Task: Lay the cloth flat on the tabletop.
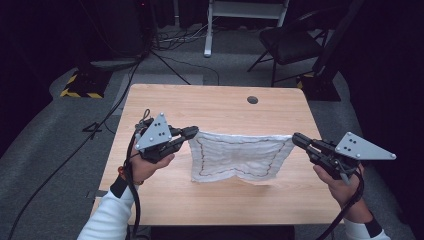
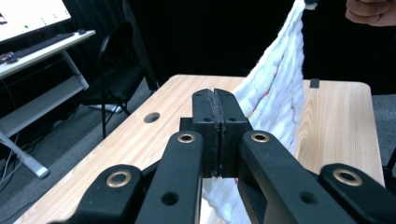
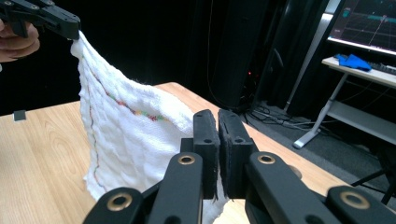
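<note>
Cloth (image 1: 239, 156), white with a dark stitched border, stretched in the air between two grippers above the middle of the wooden table (image 1: 215, 102), top edge taut, lower edge sagging down to the tabletop or just above it. Pinched at its 9 o'clock corner by the left gripper (image 1: 191, 133), jaws pressed together on the fabric, and at its 3 o'clock corner by the right gripper (image 1: 296, 138), jaws likewise clamped on the fabric. Farther out: round hole (image 1: 252, 100) near the table's 12 o'clock edge, dark chair (image 1: 290, 42) on the grey floor toward 1 o'clock.
</note>
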